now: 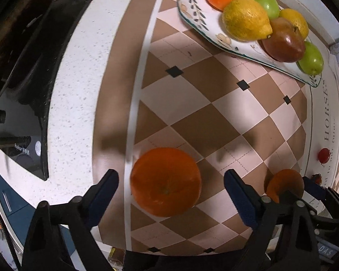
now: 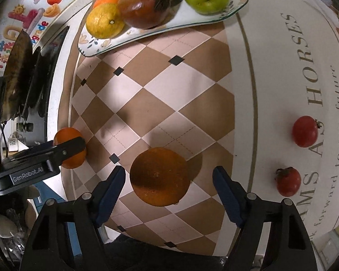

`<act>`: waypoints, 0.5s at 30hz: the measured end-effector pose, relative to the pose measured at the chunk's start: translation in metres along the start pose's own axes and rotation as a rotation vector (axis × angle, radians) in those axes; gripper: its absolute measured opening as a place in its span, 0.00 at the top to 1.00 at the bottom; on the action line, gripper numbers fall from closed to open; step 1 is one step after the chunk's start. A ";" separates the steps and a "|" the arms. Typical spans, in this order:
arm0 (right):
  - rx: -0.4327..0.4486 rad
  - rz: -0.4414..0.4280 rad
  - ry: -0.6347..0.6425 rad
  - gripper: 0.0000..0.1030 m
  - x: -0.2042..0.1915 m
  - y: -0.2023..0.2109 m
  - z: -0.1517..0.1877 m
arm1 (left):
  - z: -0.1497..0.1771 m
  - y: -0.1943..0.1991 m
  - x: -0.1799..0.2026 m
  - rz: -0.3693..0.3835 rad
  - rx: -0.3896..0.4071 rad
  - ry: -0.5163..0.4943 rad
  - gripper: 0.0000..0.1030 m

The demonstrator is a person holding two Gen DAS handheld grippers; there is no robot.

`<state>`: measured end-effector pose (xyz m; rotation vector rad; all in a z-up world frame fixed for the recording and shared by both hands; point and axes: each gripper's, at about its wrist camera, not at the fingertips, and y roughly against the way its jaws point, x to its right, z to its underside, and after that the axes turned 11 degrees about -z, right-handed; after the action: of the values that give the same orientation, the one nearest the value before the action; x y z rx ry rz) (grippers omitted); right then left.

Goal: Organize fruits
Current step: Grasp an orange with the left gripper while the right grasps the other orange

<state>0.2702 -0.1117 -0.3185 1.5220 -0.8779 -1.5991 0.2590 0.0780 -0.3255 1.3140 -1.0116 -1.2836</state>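
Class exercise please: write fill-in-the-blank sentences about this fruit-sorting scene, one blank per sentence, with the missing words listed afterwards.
1. The orange sits between the open fingers of the ____ gripper.
2. The plate holds two ____ apples, besides other fruit.
3. Two small red fruits lie on the white part of the mat, beside the printed word ____.
4. The right gripper has an ____ between its open fingers.

Missing words: left; green; HORSES; orange

Ahead of the left gripper (image 1: 171,185), whose arms look like matt black plastic with blue pads, the orange (image 1: 165,181) has dull, pitted skin. The cloth (image 1: 201,117) under it is smooth and matt. Farther ahead, the plate (image 1: 193,6) looks like glazed, glossy ceramic, and its apple (image 1: 283,41) shines.
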 end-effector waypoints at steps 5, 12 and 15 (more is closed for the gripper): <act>-0.006 -0.009 0.009 0.23 -0.008 -0.012 -0.004 | 0.003 -0.001 0.009 -0.009 0.011 -0.018 0.16; -0.034 -0.013 0.010 0.30 -0.008 -0.020 -0.004 | 0.008 -0.002 0.008 -0.037 0.023 -0.016 0.32; -0.034 -0.005 0.025 0.34 -0.013 -0.025 -0.005 | 0.006 -0.004 -0.002 -0.039 0.028 -0.008 0.39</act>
<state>0.2744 -0.0885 -0.3343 1.5181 -0.8293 -1.5877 0.2529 0.0800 -0.3291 1.3565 -1.0170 -1.3096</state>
